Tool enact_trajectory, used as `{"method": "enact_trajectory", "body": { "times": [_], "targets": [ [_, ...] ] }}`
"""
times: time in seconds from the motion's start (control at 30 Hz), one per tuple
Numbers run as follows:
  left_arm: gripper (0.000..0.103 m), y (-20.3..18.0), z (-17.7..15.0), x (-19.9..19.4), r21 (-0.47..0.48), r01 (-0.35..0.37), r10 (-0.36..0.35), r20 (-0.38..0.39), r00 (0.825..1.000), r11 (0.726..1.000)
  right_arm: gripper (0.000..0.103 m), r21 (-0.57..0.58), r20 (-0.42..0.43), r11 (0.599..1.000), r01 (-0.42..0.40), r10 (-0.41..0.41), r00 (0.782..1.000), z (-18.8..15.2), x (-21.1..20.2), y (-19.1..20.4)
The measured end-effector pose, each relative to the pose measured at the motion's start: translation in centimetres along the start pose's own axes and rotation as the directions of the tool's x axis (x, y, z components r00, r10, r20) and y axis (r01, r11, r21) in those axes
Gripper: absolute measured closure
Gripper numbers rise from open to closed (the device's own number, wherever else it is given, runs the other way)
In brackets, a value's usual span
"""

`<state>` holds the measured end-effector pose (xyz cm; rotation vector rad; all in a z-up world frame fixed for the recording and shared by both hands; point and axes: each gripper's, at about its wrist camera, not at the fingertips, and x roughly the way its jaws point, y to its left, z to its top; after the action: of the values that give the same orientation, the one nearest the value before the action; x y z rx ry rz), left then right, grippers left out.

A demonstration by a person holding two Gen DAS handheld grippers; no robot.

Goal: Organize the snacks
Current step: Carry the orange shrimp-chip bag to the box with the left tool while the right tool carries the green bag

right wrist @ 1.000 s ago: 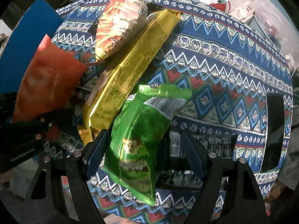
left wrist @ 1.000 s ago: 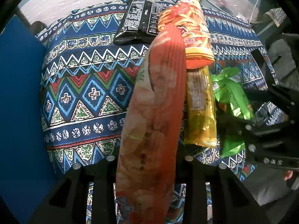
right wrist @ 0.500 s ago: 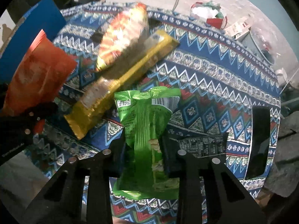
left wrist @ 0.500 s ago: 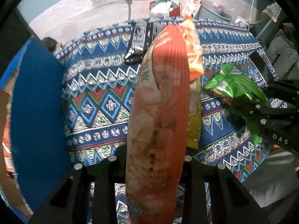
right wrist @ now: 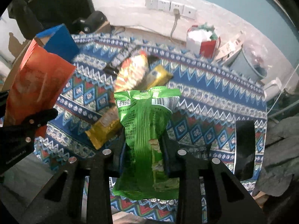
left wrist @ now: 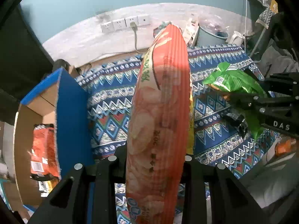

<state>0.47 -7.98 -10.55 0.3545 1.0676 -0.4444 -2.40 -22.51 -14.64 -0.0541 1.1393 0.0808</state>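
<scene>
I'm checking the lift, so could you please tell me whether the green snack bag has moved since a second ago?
Yes. The green snack bag, clamped in the right gripper, has risen off the patterned cloth, where it lay beside the yellow packet.

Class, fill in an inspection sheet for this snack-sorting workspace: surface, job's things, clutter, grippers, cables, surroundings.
Surface: blue zigzag-patterned cloth.
Job's things: long orange snack bag and green snack bag, both lifted; yellow packet and orange-yellow striped bag lying on the cloth; blue cardboard box holding an orange packet.
Clutter: black flat device.
Grippers: left gripper shut on the orange bag; right gripper shut on the green bag.
Cables: plugged cord at the white wall sockets.
Surroundings: grey bucket, red-white bag.
</scene>
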Motion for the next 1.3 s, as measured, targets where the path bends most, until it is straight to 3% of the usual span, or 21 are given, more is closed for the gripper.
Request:
{"method": "enact_trajectory", "body": {
  "times": [0.27,0.47,0.67,1.3],
  "targets": [
    [0.071,1.4,0.4,-2.5,-0.018,0.004,-0.003,0.065,0.998,1.0,0.074,0.006,0.081,1.0,-0.03,0.029,0.996,1.1,-3.0,0.7],
    [0.071,2.1,0.4,-4.7,-0.018,-0.048,0.05,0.129,0.99,0.999,0.074,-0.01,0.128,0.998,-0.057,0.058,0.99,2.1,-4.7,1.8],
    [0.071,3.0,0.2,-6.3,-0.032,-0.056,0.061,0.176,0.983,0.998,0.074,-0.024,0.177,0.998,-0.064,0.067,0.982,3.1,-6.1,3.1],
    [0.071,9.9,-1.8,-6.7,-0.168,-0.113,0.141,0.17,0.975,0.979,0.074,-0.08,0.175,0.988,-0.134,0.146,0.974,7.3,-5.2,8.7]
  ]
}}
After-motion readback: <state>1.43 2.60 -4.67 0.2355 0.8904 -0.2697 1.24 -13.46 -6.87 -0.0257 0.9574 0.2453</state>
